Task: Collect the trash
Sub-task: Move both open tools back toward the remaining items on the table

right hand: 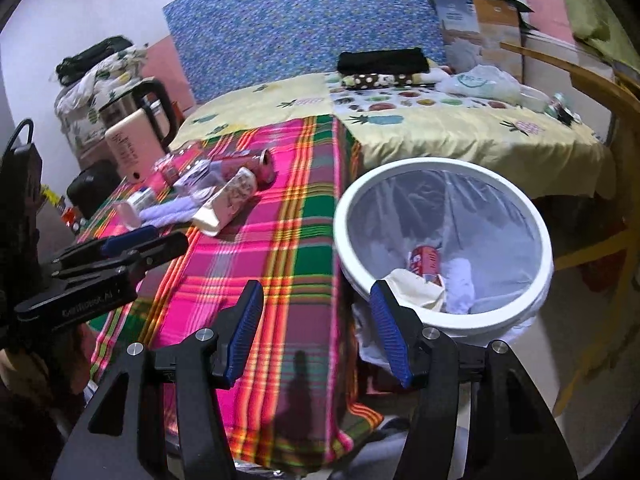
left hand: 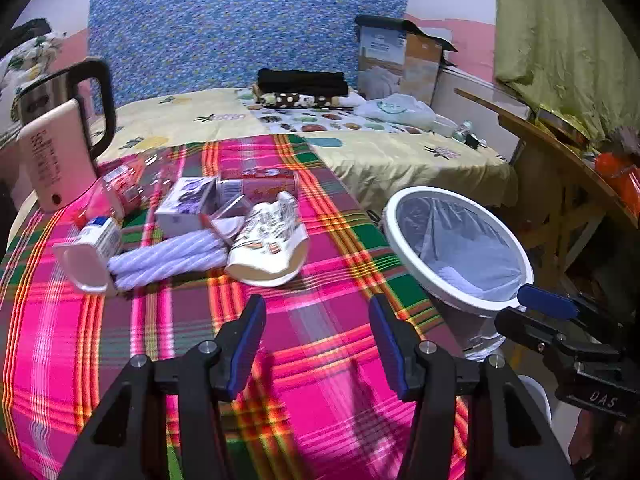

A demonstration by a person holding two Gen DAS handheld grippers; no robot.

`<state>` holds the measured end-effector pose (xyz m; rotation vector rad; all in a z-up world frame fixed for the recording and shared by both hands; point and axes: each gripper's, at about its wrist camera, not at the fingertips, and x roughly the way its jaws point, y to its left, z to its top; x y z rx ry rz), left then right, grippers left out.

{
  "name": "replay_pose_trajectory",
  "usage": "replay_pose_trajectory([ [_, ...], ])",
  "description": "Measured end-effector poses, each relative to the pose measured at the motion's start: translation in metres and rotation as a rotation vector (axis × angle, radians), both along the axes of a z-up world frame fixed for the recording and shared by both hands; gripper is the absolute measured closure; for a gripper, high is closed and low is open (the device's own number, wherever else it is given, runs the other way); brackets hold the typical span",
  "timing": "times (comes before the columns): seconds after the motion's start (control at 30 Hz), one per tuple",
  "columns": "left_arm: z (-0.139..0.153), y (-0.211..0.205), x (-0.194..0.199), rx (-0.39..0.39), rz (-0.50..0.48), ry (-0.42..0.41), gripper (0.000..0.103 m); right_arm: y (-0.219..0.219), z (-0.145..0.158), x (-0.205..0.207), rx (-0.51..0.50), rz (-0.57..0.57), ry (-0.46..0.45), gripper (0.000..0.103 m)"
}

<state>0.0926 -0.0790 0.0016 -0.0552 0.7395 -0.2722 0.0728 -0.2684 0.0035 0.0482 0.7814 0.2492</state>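
Trash lies in a heap on the pink plaid tablecloth [left hand: 320, 280]: a crushed paper cup [left hand: 268, 240], a lilac ribbed wrapper [left hand: 168, 256], a white bottle [left hand: 92, 248], a small box [left hand: 184, 204] and a pink can [left hand: 256, 188]. My left gripper [left hand: 318, 344] hangs open over bare cloth, short of the heap, with nothing between its pads. A white-rimmed bin [right hand: 341, 220] with a clear liner stands beside the table's right edge and holds a red can [right hand: 426, 260] and white scraps. My right gripper [right hand: 318, 340] is open and empty, over the table edge next to the bin.
A kettle [left hand: 68, 92] and a pink slab-shaped object [left hand: 52, 160] stand at the table's far left. Behind is a bed with a yellow sheet [left hand: 400, 156], folded dark clothes [left hand: 302, 82] and a cardboard box [left hand: 400, 60]. A wooden table [left hand: 560, 148] is at the right.
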Motion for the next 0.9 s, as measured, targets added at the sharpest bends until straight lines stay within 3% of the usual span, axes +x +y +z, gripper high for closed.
replay_pose_trajectory([
  [0.53, -0.013, 0.044, -0.019, 0.052, 0.086, 0.017, 0.047, 0.031, 0.000, 0.004, 0.038, 0.058, 0.035, 0.046],
  [0.8, -0.011, 0.068, -0.021, 0.034, 0.140, 0.028, 0.047, 0.044, 0.001, 0.008, 0.060, 0.089, 0.044, 0.046],
  [0.9, -0.011, 0.076, -0.021, 0.036, 0.159, 0.023, 0.047, 0.046, 0.001, 0.011, 0.067, 0.091, 0.048, 0.051],
])
